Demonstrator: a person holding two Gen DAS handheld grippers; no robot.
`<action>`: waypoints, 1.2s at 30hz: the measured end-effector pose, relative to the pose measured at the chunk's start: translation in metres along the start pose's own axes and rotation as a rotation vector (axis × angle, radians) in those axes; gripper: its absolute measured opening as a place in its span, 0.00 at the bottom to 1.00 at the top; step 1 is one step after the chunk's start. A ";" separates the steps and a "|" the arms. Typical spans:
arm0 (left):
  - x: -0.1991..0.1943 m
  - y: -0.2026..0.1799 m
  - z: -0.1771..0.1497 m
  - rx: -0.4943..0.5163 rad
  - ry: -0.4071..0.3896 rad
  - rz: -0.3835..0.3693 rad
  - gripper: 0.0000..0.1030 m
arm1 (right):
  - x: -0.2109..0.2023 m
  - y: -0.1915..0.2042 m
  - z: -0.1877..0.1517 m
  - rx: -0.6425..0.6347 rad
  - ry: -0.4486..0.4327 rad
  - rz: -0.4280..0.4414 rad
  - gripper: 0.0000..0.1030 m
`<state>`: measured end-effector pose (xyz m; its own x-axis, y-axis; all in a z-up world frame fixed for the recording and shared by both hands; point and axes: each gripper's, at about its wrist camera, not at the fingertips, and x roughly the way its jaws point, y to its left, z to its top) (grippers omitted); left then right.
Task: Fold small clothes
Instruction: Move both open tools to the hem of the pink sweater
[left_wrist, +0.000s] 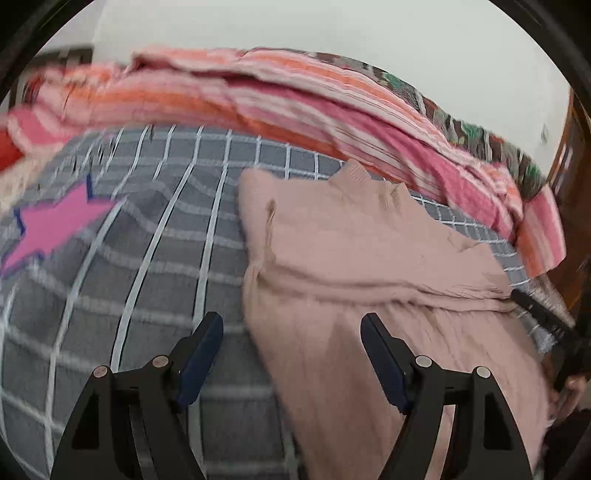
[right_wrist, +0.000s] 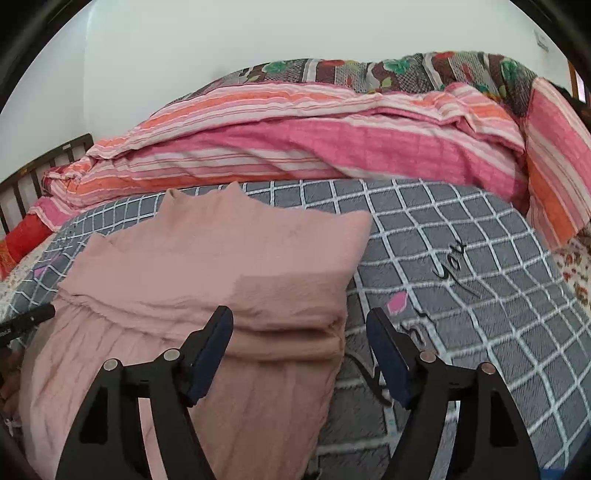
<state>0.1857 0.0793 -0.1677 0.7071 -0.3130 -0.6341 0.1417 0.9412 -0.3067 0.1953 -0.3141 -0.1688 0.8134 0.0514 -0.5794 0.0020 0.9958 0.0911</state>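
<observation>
A dusty pink knit garment (left_wrist: 369, 266) lies on the grey checked bed cover (left_wrist: 155, 236), its sleeves folded in over the body and its collar at the far end. My left gripper (left_wrist: 291, 332) is open and empty, hovering over the garment's left edge near its lower part. In the right wrist view the same garment (right_wrist: 207, 266) lies left of centre. My right gripper (right_wrist: 300, 328) is open and empty, straddling the garment's right edge where the folded sleeve ends. The other gripper's black finger (right_wrist: 29, 319) shows at the far left.
A pink and orange striped quilt (right_wrist: 295, 140) is bunched along the far side of the bed, with a floral blanket (right_wrist: 369, 70) behind it. A dark wooden headboard (right_wrist: 33, 173) stands at the left. A pink star (left_wrist: 55, 225) is printed on the cover.
</observation>
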 end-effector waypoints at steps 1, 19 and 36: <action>-0.004 0.001 -0.004 0.003 -0.001 -0.008 0.73 | -0.005 -0.001 -0.003 0.012 -0.001 0.011 0.72; -0.044 0.015 -0.047 -0.112 0.122 -0.327 0.72 | -0.080 0.028 -0.088 -0.065 0.130 0.073 0.82; -0.036 -0.001 -0.052 -0.139 0.182 -0.444 0.53 | -0.074 0.010 -0.083 0.104 0.140 0.260 0.61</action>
<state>0.1242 0.0830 -0.1818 0.4648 -0.7087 -0.5307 0.2994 0.6899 -0.6591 0.0863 -0.3019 -0.1924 0.7067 0.3202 -0.6309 -0.1299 0.9353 0.3292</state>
